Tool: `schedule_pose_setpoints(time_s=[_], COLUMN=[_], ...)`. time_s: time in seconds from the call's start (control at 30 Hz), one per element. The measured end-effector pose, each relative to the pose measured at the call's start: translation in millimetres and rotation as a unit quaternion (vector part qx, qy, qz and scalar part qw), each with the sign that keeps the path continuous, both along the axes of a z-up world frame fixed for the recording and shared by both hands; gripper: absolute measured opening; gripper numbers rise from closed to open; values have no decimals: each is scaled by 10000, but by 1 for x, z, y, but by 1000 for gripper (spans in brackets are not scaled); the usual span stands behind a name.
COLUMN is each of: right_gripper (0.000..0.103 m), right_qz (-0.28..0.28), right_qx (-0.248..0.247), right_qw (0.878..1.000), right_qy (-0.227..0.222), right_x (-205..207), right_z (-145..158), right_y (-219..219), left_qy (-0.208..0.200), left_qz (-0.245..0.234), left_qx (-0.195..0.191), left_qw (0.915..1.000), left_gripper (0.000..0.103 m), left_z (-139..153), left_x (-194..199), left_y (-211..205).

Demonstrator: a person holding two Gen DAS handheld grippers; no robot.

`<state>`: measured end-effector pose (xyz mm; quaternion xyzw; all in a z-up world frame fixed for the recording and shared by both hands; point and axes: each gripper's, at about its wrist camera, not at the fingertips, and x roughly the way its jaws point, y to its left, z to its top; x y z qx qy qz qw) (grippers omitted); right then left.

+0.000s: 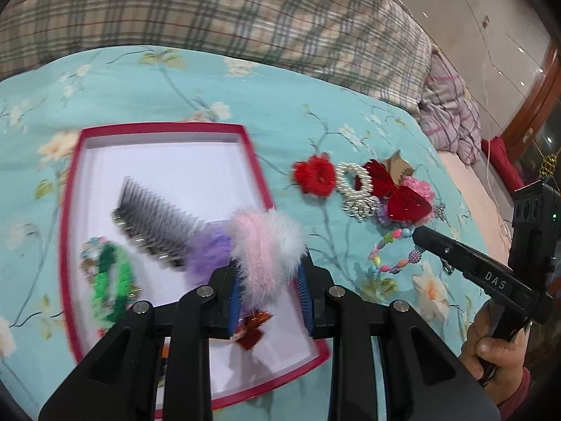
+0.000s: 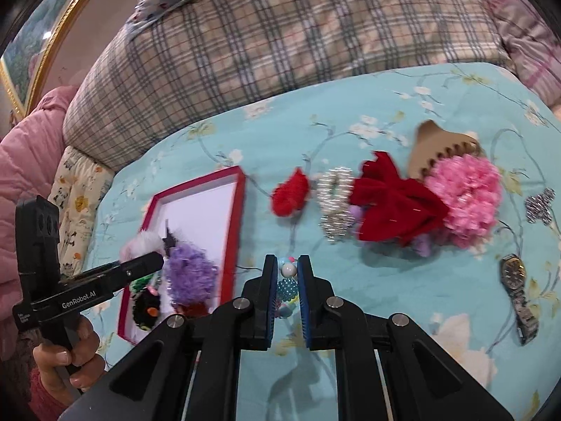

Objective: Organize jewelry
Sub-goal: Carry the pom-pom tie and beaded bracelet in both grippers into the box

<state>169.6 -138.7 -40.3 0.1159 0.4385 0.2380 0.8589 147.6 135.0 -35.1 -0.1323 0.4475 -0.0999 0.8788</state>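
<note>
**Ana:** Fingers first: the left gripper (image 1: 269,282) has its blue pads (image 1: 234,301) closed partway on one pink-and-white fluffy hair tie (image 1: 268,245), held above the red-rimmed box (image 1: 164,127).

**Ben:** And the right gripper (image 2: 288,282)?

**Ana:** Narrow gap, with the colourful bead bracelet (image 2: 287,287) sitting between the pads. It looks pinched, and in the left wrist view that fingertip meets the bracelet (image 1: 392,252) on the teal floral bedspread (image 1: 196,84).

**Ben:** Count the box for me.

**Ana:** One dark toothed hair comb (image 1: 154,224), one purple fluffy tie (image 1: 210,252), one green scrunchie (image 1: 108,280), one small red bow (image 1: 250,331) under the left fingers. The right wrist view adds a black fuzzy piece (image 2: 147,307); other bits at the box's near edge are too blurred to name.

**Ben:** And outside it?

**Ana:** In a row on the bedspread: one red scrunchie (image 2: 291,193), one pearl ring tie (image 2: 335,182) with a silver beaded ornament (image 2: 335,224) just below it, one red velvet bow (image 2: 396,207), one pink scrunchie (image 2: 466,196), one tan claw clip (image 2: 434,144) behind them. Further right, one silver rhinestone piece (image 2: 541,205) and one metal wristwatch (image 2: 517,291), well apart from the box.
</note>
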Motion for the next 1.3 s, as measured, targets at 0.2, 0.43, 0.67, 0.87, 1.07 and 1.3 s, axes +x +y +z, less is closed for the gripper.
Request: schedule_pose_setpoints(time_s=[0.2, 0.43, 0.67, 0.87, 1.07, 1.3], right_gripper=[11, 11, 11, 11, 11, 11], right_qz=[263, 565, 785, 859, 790, 849], right_qx=[110, 198, 209, 267, 317, 247], right_qw=[9996, 9981, 9966, 9959, 9963, 9960], right_qy=[-39, -118, -158, -79, -88, 82], right_x=[2, 15, 38, 63, 87, 99], right_z=[6, 11, 7, -8, -24, -46], right_y=[32, 75, 119, 149, 169, 182], left_qy=[-43, -86, -44, 42, 196, 422], left_qz=[283, 525, 731, 841, 836, 845], left_qx=[55, 115, 149, 256, 331, 258], left_qw=[9996, 9985, 9972, 9961, 9958, 9952], left_gripper=[25, 25, 25, 25, 25, 25], left_z=[5, 8, 3, -7, -25, -50], left_x=[-6, 1, 19, 46, 76, 90], left_y=[31, 61, 91, 109, 116, 122])
